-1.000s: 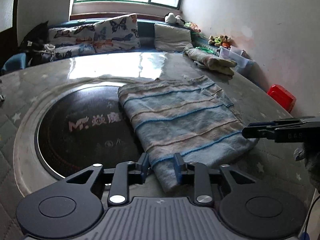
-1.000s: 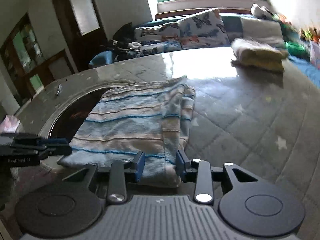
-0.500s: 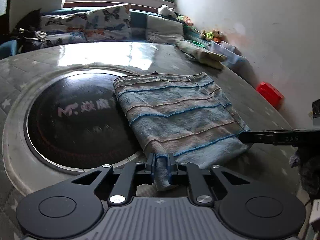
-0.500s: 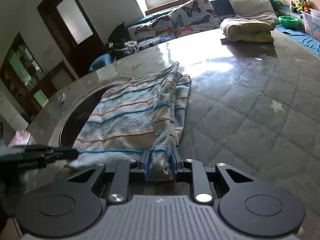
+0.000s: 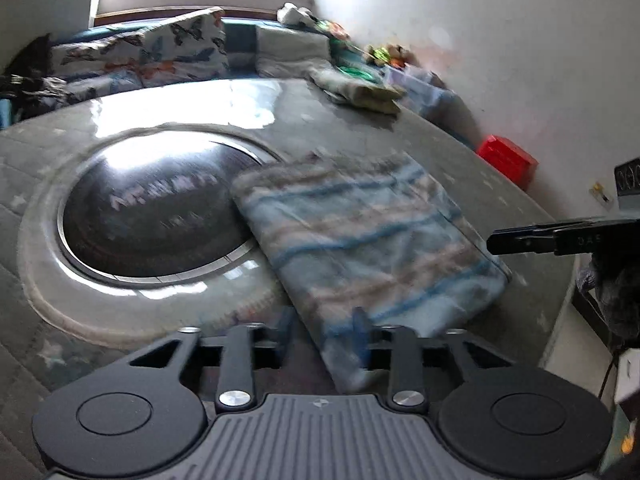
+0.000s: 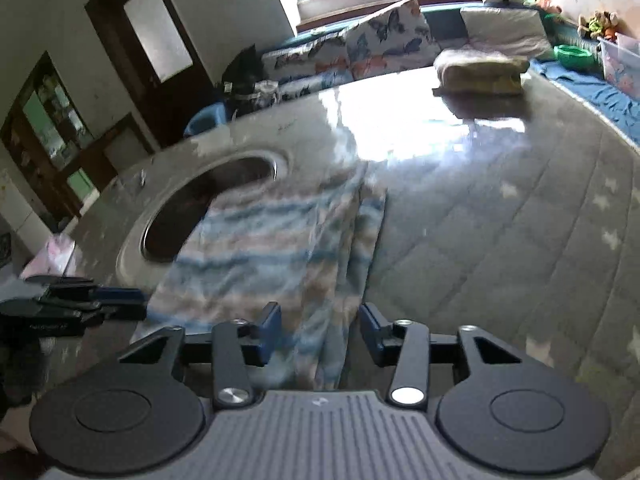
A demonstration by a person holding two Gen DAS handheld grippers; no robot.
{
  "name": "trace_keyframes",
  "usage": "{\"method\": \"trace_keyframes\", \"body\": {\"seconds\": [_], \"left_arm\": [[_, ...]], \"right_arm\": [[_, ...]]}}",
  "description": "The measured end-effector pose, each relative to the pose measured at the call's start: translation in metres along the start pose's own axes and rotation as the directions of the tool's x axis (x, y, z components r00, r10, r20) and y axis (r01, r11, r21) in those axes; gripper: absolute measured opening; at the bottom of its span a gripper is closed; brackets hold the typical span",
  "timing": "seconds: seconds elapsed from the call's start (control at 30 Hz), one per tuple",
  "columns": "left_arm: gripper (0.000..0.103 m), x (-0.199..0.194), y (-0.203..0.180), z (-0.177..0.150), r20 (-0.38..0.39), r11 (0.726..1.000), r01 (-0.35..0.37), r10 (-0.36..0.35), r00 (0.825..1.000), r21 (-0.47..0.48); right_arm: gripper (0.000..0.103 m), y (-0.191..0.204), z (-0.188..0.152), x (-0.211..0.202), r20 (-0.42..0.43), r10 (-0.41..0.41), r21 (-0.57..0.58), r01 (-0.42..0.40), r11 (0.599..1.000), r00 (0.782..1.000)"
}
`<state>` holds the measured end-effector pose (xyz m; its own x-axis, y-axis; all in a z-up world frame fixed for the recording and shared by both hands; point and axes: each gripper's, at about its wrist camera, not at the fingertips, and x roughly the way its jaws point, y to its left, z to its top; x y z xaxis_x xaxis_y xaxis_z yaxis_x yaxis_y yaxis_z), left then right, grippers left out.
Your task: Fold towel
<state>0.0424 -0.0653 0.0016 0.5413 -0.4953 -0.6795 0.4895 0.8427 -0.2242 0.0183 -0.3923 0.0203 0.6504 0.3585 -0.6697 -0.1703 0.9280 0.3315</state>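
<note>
Towel (image 5: 360, 236) first: striped blue and tan, it lies flat on the desk (image 5: 472, 152), already folded into a thick block of several layers, its far-left corner overlapping the dark round inset (image 5: 152, 216) in the desk's middle and its near edge hanging toward us. Starting at the left, our left tool (image 5: 322, 330) has just been opening; its jaws stand apart with the near-left corner of the towel between them, lying close against the right jaw, though blur keeps us from saying whether the cloth touches it. The pads do not press it from both sides, so we judge that corner let go. Moving right across the cloth, the stacked edges show along its right side in the right wrist view, where the layers (image 6: 360, 248) sit a little uneven. Our right tool (image 6: 320, 328) has likewise just been opening, and the near-right corner hangs loose in the gap, clear of both pads. Beyond, at the far right of the desk, another folded cloth (image 6: 480, 70) rests well apart. We judge the folding to be nearly or wholly done, both corners released; what may remain is one more fold or squaring the edges, and we cannot tell which.
</note>
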Motion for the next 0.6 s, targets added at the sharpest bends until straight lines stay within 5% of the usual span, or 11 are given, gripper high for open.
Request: {"method": "trace_keyframes", "body": {"seconds": [0.1,0.5,0.6], "left_arm": [[0.047,0.003,0.006,0.009,0.028,0.999,-0.025,0.026,0.999,-0.049],[0.049,0.042,0.022,0.029,0.003,0.988,-0.049,0.050,0.999,-0.149],[0.047,0.047,0.022,0.030,-0.001,0.987,-0.043,0.043,0.999,-0.153]], "right_arm": [[0.054,-0.004,0.012,0.021,0.012,-0.014,0.006,0.014,1.000,1.000],[0.058,-0.010,0.023,0.067,0.026,-0.060,0.016,0.060,0.998,0.998],[0.041,-0.008,0.022,0.068,0.020,-0.048,0.019,0.048,0.999,0.999]]}}
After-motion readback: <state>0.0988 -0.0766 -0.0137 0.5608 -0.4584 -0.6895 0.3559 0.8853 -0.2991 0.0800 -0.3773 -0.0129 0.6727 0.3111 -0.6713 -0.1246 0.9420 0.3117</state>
